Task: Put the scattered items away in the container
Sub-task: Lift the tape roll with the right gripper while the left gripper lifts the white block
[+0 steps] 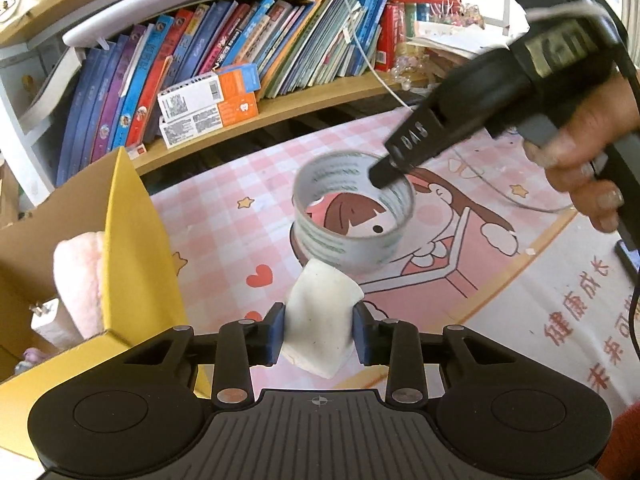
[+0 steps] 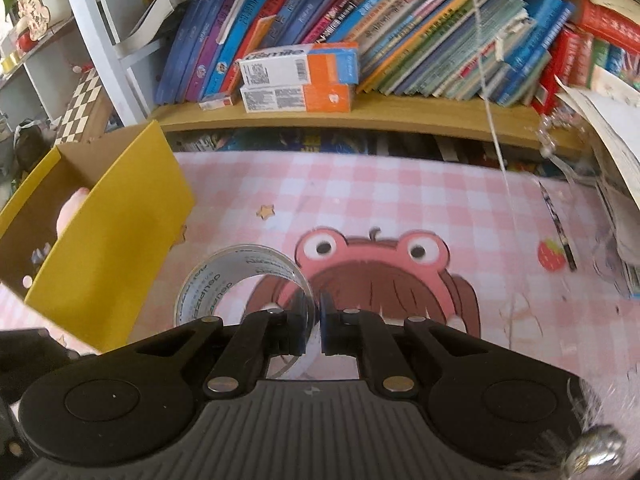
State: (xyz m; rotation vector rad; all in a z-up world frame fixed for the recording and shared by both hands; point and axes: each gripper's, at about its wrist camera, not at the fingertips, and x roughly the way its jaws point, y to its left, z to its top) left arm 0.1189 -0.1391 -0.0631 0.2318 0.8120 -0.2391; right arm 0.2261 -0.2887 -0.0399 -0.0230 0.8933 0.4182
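Observation:
My left gripper [image 1: 319, 330] is shut on a white folded cloth pad [image 1: 320, 320], held just above the pink mat beside the yellow cardboard box [image 1: 136, 264]. A clear tape roll [image 1: 352, 216] stands on the mat just beyond it. My right gripper [image 1: 384, 174] reaches in from the upper right, its fingers closed on the roll's far wall. In the right wrist view, the right gripper [image 2: 314, 326] pinches the wall of the tape roll [image 2: 240, 284], with the yellow box [image 2: 112, 236] to the left.
The box holds a pink plush item [image 1: 78, 280] and a white charger [image 1: 48, 318]. A bookshelf [image 2: 360, 116] with books and orange cartons [image 2: 300, 80] runs along the back. A thin cable [image 2: 492, 120] hangs down at right. Papers pile at the far right [image 2: 612, 184].

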